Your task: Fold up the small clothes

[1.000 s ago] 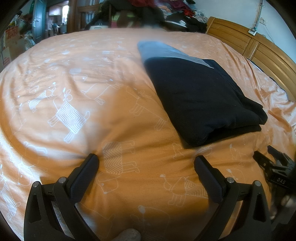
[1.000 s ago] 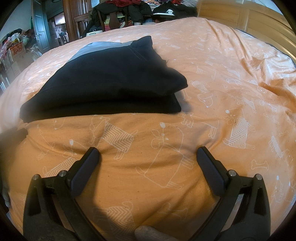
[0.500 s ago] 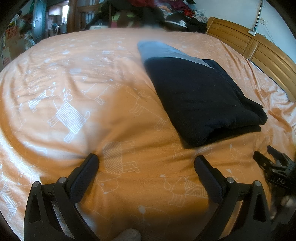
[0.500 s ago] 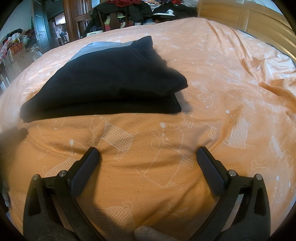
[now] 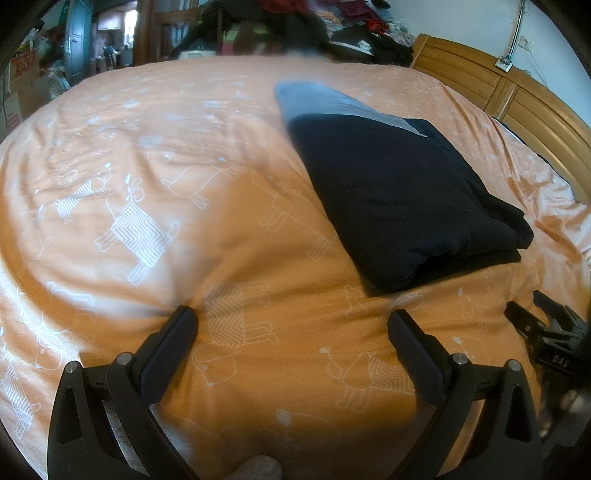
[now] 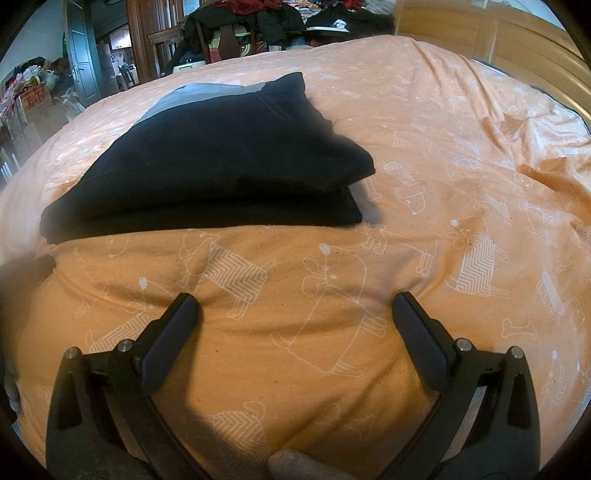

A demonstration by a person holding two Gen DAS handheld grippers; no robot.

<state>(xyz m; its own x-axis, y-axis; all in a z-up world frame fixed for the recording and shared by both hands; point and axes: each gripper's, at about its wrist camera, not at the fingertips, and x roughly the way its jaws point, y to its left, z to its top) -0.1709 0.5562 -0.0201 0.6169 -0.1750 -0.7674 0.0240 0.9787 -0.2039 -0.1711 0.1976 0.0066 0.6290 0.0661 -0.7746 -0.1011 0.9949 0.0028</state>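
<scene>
Garment (image 5: 402, 199): one dark item, folded into a compact stack with a grey panel at its far end. Lies flat on the bedspread (image 5: 155, 155), toward the headboard (image 5: 517, 92) side in the left view; in the right view it sits ahead and left of centre (image 6: 221, 162). Two layers show at the near edge, the upper overhanging the lower slightly at one corner.

Left gripper (image 5: 291, 332): fingers wide, nothing between them, tips resting on or just above the bedspread, near the garment's closest corner but apart from it.

Right gripper (image 6: 295, 317): fingers likewise spread wide and empty, tips low over the bedspread, near the garment's near edge and not touching it. Part of this tool also shows at the right margin of the left view (image 5: 546, 332).

Change: none. Across the last second both views match frame for frame; garment, bedspread creases and both tools sit exactly as they did.

Reading: with both tools released and idle beside a finished-looking stack, the fold on this item is probably complete. Likely a pause, either at the end of the task or ahead of fetching another piece. No unfolded small clothes lie within reach; the heap (image 6: 280, 14) beyond the bed is too far to sort out.

Risk: low. Stack looks stable; the overhanging corner might want squaring.
</scene>
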